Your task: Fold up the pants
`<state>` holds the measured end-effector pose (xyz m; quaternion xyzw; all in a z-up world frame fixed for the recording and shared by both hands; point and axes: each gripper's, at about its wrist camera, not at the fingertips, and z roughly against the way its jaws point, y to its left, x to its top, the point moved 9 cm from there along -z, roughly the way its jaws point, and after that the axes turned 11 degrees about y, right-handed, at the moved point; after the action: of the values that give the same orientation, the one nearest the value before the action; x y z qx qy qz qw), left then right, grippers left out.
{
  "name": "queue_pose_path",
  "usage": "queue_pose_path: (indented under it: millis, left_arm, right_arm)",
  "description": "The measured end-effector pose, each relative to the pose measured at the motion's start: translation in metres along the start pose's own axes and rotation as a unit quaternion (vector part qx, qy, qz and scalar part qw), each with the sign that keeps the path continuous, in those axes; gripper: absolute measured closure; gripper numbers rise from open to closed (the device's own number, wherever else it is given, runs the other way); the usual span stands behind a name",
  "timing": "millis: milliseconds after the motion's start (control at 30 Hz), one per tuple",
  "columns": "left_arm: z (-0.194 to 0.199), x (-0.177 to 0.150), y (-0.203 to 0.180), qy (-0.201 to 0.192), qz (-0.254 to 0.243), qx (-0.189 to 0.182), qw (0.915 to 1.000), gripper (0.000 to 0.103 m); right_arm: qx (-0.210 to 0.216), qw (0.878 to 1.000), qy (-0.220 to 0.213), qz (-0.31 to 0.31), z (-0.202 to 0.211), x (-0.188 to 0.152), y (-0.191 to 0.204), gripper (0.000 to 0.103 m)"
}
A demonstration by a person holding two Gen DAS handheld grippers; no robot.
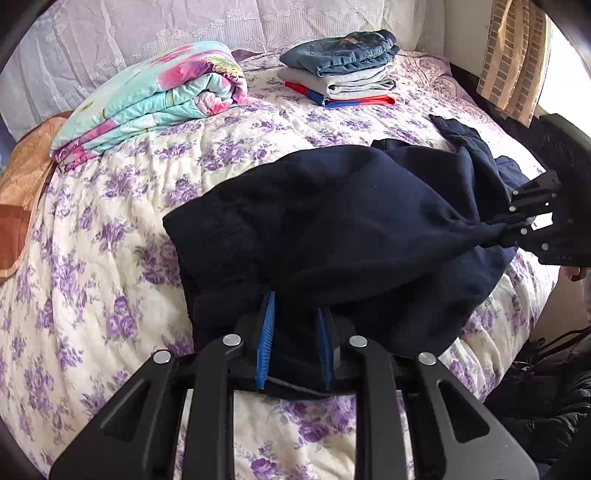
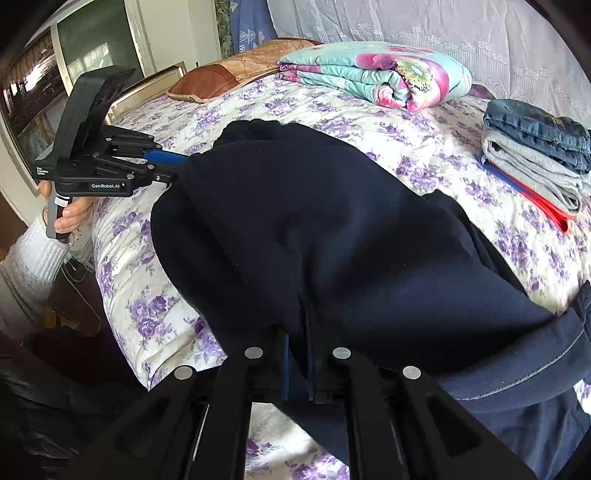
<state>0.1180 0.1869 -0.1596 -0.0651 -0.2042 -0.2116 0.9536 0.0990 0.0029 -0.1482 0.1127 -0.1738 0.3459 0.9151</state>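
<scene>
Both-handed, left gripper (image 1: 295, 325) and right gripper (image 2: 297, 350) pinch navy pants (image 1: 351, 221).

Bed (image 1: 110, 229) under a purple-flowered quilt (folded floral blanket (image 1: 155, 92) near the head), lace curtain (image 1: 110, 33) behind, daylit window (image 2: 33, 88) beside

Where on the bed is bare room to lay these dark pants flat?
Free: the floral bedspread between the rolled quilt and the dark pants, down to its near edge. Crowded: the far right, by the folded clothes stack.
</scene>
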Motion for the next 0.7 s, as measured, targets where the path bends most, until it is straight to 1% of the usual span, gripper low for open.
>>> queue_pose_path:
  millis: [67, 133, 200, 300, 400, 433, 467, 533, 633, 667, 700]
  left_arm:
    - [-0.003, -0.008, 0.002, 0.004, 0.004, -0.008, 1.0000, 0.083]
    - [-0.014, -0.014, 0.009, 0.023, 0.017, -0.007, 0.9996, 0.083]
    - [-0.021, -0.022, 0.013, 0.034, 0.031, -0.028, 0.9985, 0.085]
    - [-0.002, -0.027, 0.013, 0.016, 0.036, -0.034, 0.9986, 0.085]
    - [0.034, -0.026, 0.008, -0.023, 0.032, -0.048, 0.9981, 0.085]
    - [0.046, -0.024, 0.006, -0.036, 0.033, -0.043, 0.9979, 0.081]
    - [0.054, -0.019, 0.003, -0.041, 0.034, -0.041, 0.9977, 0.073]
    - [0.061, -0.009, -0.008, -0.041, 0.037, -0.043, 0.9976, 0.063]
    - [0.057, 0.012, -0.034, -0.041, 0.034, -0.056, 0.9970, 0.061]
    - [0.048, 0.019, -0.040, -0.038, 0.043, -0.059, 0.9966, 0.060]
    - [0.035, 0.025, -0.046, -0.027, 0.058, -0.074, 0.9952, 0.059]
  right_arm:
    - [-0.003, 1.000, 0.003, -0.006, -0.008, -0.005, 0.000, 0.095]
    - [0.000, 1.000, 0.014, -0.025, -0.020, -0.011, -0.003, 0.095]
    - [0.002, 0.999, 0.020, -0.033, -0.032, -0.017, -0.003, 0.095]
    - [-0.004, 0.999, 0.011, -0.031, -0.031, -0.024, 0.001, 0.095]
    - [-0.001, 1.000, 0.004, -0.028, -0.026, -0.029, 0.004, 0.095]
    - [0.000, 1.000, 0.002, -0.025, -0.024, -0.031, 0.005, 0.095]
    - [0.002, 1.000, 0.002, -0.022, -0.022, -0.033, 0.006, 0.095]
    - [0.005, 1.000, 0.000, -0.011, -0.020, -0.039, 0.010, 0.095]
    - [0.007, 1.000, 0.010, -0.010, -0.027, -0.044, 0.009, 0.092]
    - [0.010, 1.000, 0.010, -0.018, -0.029, -0.043, 0.007, 0.092]
    - [0.007, 1.000, 0.008, -0.023, -0.030, -0.043, 0.007, 0.092]
